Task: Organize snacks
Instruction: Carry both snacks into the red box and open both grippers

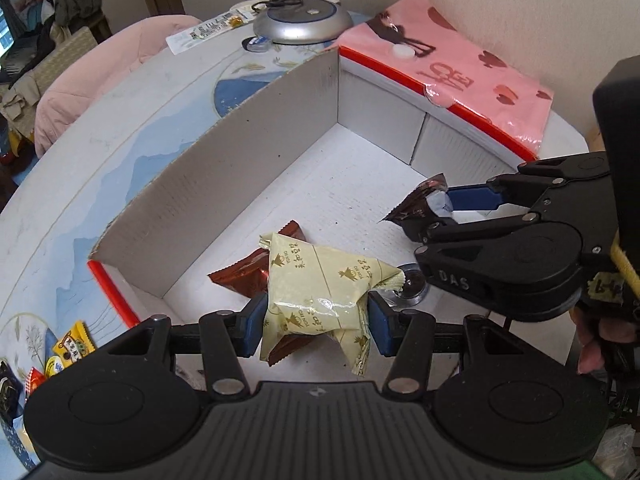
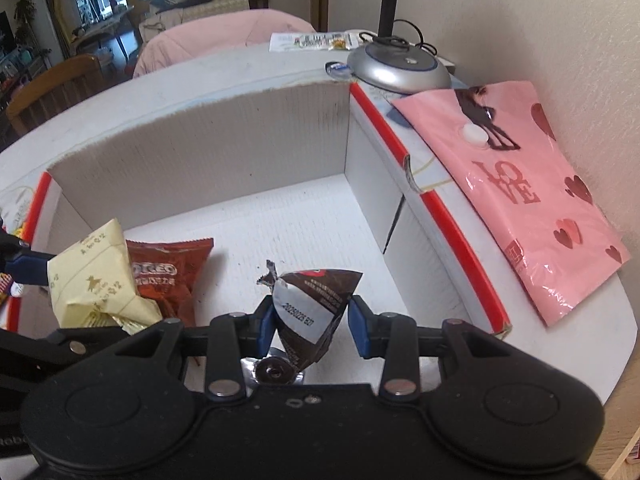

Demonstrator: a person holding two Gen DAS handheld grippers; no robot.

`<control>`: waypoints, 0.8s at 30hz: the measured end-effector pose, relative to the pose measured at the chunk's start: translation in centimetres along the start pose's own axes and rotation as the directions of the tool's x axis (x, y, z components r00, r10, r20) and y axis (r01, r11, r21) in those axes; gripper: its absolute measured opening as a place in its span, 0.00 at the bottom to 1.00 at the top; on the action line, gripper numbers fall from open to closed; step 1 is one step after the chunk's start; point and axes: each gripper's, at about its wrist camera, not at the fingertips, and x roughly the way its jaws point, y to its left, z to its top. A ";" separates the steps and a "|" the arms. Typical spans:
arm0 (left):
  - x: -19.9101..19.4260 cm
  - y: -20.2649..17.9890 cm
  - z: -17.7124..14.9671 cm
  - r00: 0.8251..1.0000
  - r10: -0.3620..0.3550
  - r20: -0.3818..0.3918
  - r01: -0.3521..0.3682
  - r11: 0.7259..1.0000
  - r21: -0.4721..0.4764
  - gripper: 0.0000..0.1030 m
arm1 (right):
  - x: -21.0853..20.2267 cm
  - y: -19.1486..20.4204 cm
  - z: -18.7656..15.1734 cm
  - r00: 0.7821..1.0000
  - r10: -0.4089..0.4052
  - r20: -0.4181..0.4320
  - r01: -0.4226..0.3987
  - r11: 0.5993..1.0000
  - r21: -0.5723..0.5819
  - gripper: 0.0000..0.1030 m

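Two snacks hang over the white cardboard box (image 1: pixel 248 168): my left gripper (image 1: pixel 316 320) clamps the pale yellow packet (image 1: pixel 320 292), my right gripper (image 2: pixel 312 324) pinches the dark brown wrapper (image 2: pixel 316 300).

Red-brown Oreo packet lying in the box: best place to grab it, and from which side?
Grip the Oreo packet across its flat body near the crimped far edge, coming from above. It lies flat on the box floor, and its near end is hidden under the yellow packet held by the left gripper, so the far end looks like the freest part.
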 end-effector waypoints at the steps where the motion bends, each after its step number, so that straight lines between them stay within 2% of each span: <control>1: 0.2 -0.1 0.1 1.000 0.002 -0.004 -0.002 1.000 0.002 0.51 | 0.2 0.0 0.1 1.000 0.004 -0.005 -0.004 1.000 0.000 0.36; 5: 1.2 -0.4 0.0 0.999 0.028 -0.038 -0.027 0.999 0.024 0.51 | 0.5 0.1 -0.2 1.000 0.004 -0.012 -0.004 1.000 -0.009 0.36; 14: 1.7 -0.2 -0.5 0.998 0.004 -0.056 -0.003 1.000 0.014 0.53 | 0.2 0.3 -0.3 1.000 0.010 -0.014 -0.010 1.000 -0.016 0.39; 19: 0.8 0.2 -0.9 0.999 -0.018 -0.037 0.018 1.000 -0.007 0.58 | -0.2 0.2 -0.3 1.000 0.017 -0.002 -0.017 1.000 -0.011 0.43; 24: -0.7 0.8 -1.4 0.999 -0.041 0.001 0.041 0.999 -0.034 0.58 | -1.7 0.0 -0.6 0.999 0.032 0.034 -0.032 0.999 0.012 0.52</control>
